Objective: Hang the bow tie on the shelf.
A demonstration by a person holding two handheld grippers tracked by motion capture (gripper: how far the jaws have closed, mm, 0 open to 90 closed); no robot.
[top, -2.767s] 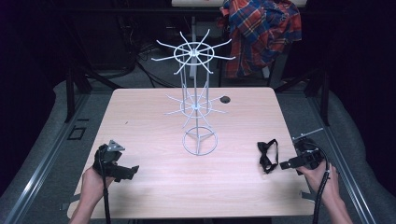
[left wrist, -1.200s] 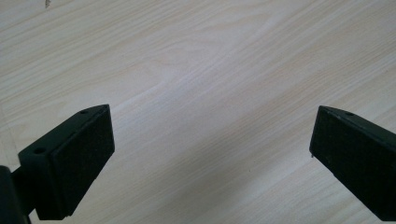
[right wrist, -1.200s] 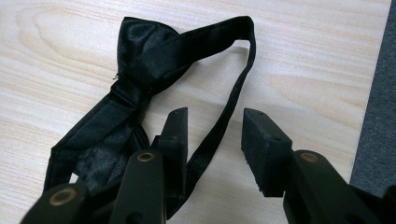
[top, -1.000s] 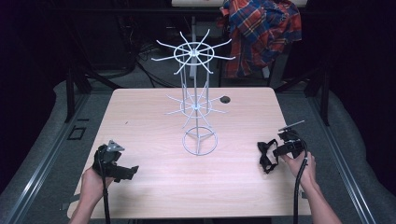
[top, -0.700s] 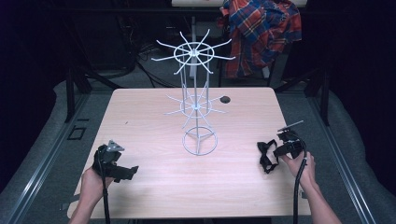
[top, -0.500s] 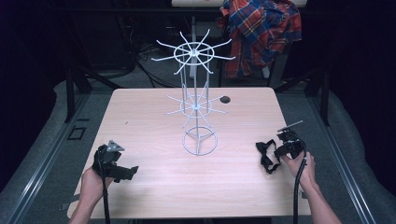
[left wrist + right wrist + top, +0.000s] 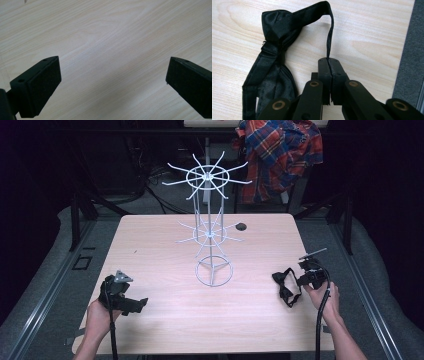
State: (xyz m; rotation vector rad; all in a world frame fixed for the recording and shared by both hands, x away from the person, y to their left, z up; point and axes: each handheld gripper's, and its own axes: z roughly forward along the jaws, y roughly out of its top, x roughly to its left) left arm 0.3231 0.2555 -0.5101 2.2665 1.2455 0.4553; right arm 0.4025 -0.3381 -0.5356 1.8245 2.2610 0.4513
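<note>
From above, on the high view, I see my right gripper (image 7: 301, 279) near the right edge of the table (image 7: 165, 250), pinching the strap of a black bow tie (image 7: 286, 285) that lies on the wood just to its left. My right hand (image 7: 324, 296) sits behind it with the cable trailing back toward me. My left gripper (image 7: 135, 304) rests near the front left corner, well apart from the tie, held in my left hand (image 7: 99, 319). A white wire rack (image 7: 211, 227) stands upright mid-table between the two grippers, with a small dark disc (image 7: 241, 226) just beside it toward the far edge. A plaid shirt (image 7: 280, 155) hangs beyond the table.

On the left gripper view, I look down at bare wood with the jaws spread wide and nothing between them.

On the right gripper view, my jaws have just been closing and now meet tight on the tie's thin strap, which rises from the fingertips (image 7: 323, 65) and arcs over to the knotted bow (image 7: 277, 30). The tie's body lies flat on the wood to the left of the jaws, close to the table's edge.
</note>
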